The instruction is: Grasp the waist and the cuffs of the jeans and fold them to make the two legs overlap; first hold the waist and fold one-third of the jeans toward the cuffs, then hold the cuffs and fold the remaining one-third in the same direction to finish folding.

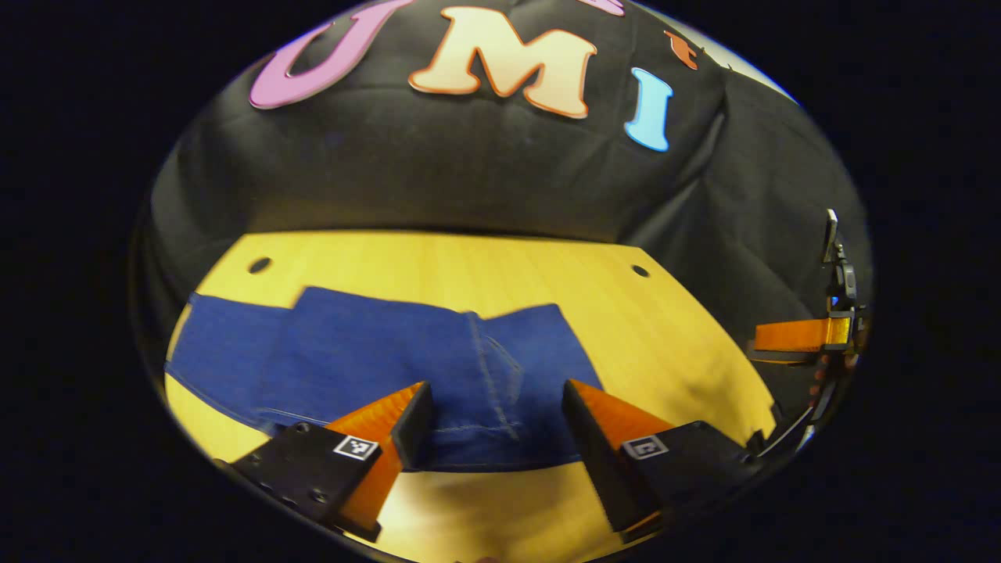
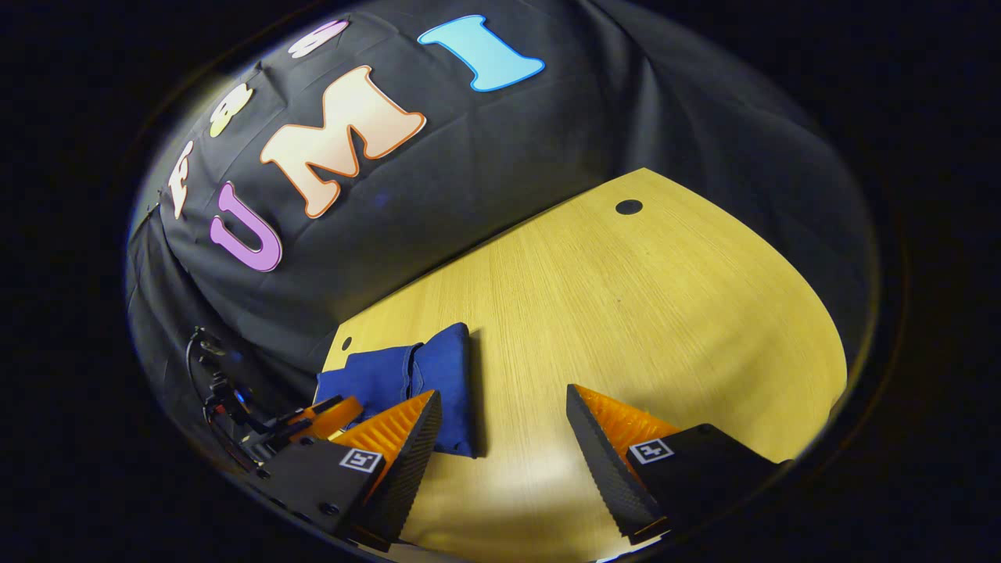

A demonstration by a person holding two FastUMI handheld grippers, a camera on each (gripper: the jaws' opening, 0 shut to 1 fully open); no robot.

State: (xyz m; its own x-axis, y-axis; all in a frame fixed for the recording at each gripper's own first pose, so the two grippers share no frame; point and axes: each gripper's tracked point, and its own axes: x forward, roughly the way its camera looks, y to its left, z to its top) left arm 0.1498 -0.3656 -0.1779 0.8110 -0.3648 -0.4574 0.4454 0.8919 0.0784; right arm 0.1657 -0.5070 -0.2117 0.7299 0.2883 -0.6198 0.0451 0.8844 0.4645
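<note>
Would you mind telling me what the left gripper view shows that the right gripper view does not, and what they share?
Left gripper view alone: the blue denim jeans seen spread wide and flat, with a stitched seam running toward the open left gripper, whose fingers straddle the near edge without touching it.

Right gripper view alone: a broad bare stretch of the yellow wooden table ahead of the open right gripper, with the jeans off to the side.

Both: jeans, table with small dark holes, black cloth wall, and the other gripper at the edge.

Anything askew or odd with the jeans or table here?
Nothing stands out. The jeans lie folded flat on the table, no spill or damage visible. Both the left gripper and the right gripper are open, holding nothing.
</note>
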